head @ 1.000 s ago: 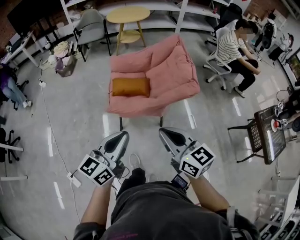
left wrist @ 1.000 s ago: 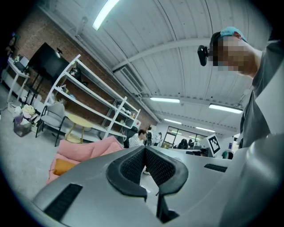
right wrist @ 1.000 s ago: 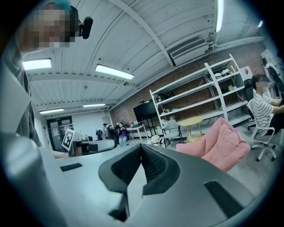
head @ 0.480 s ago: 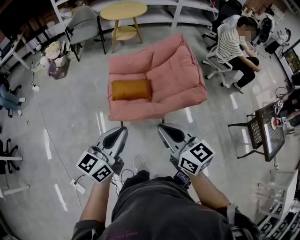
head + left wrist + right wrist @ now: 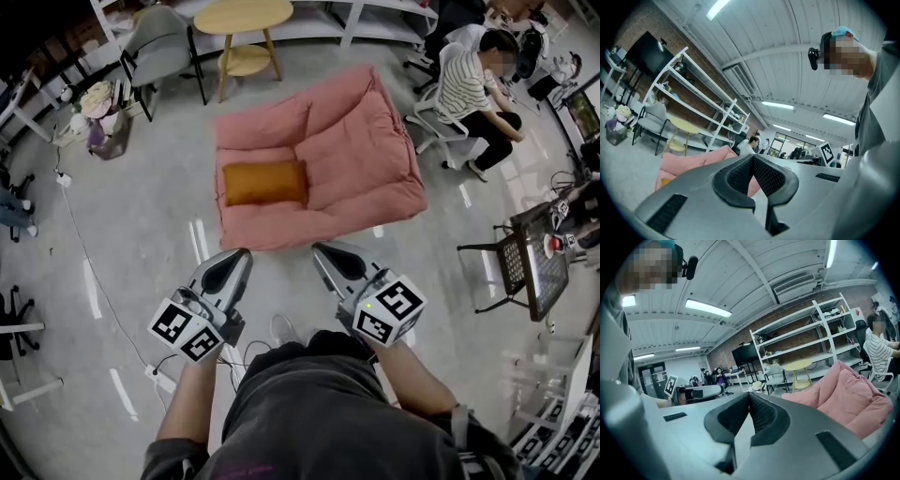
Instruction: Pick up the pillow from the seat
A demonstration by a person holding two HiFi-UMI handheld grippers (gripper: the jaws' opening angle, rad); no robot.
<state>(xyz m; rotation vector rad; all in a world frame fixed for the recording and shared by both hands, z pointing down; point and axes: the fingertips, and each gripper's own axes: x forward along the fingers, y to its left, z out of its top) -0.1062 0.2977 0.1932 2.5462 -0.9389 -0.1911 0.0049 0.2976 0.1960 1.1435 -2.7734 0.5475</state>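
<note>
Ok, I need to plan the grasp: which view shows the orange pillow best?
The head view: the orange pillow lies whole on the pink chair's seat. The left gripper view catches only an orange sliver of it; the right gripper view shows the chair only.

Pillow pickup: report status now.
Both shut and empty: left gripper, right gripper, short of the pink seat. Orange pillow lies on it, untouched. Only floor in between.
</note>
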